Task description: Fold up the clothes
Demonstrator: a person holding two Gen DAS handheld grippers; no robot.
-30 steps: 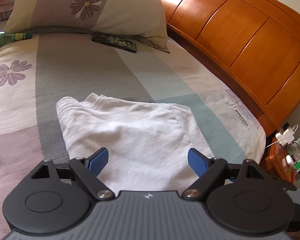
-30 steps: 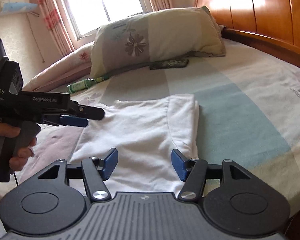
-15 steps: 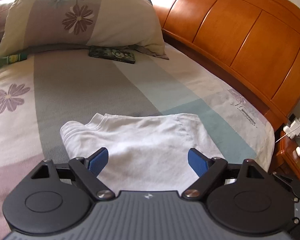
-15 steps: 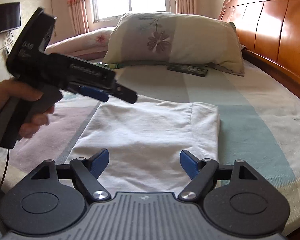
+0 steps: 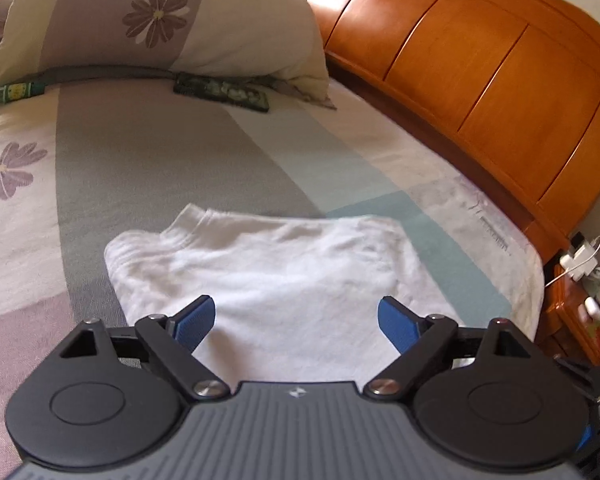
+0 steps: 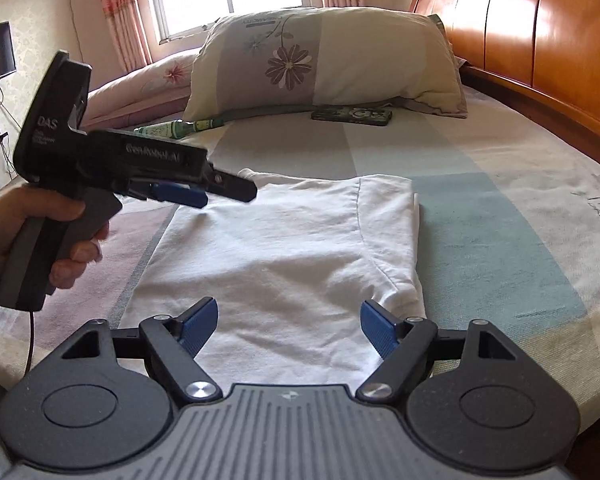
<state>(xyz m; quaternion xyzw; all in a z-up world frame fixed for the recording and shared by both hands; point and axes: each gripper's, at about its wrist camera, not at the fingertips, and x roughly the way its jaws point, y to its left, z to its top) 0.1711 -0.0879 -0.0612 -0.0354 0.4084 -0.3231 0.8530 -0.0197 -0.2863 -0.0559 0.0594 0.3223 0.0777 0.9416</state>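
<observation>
A white garment lies folded into a flat rectangle on the bed, its collar end toward the pillow; the right wrist view shows the same garment. My left gripper hovers above its near part, open, with nothing between the blue pads. My right gripper is open too, above the garment's near edge and holding nothing. In the right wrist view the left gripper shows side-on at the garment's left, held by a hand, raised off the cloth.
A flowered pillow lies at the bed's far end, with a dark phone and a green bottle in front of it. The wooden headboard runs along the right. A nightstand with chargers stands past the bed corner.
Both grippers have drawn back and risen from the garment, which now looks smaller in the left wrist view. In the right wrist view the left gripper climbed higher. The garment has not moved.
</observation>
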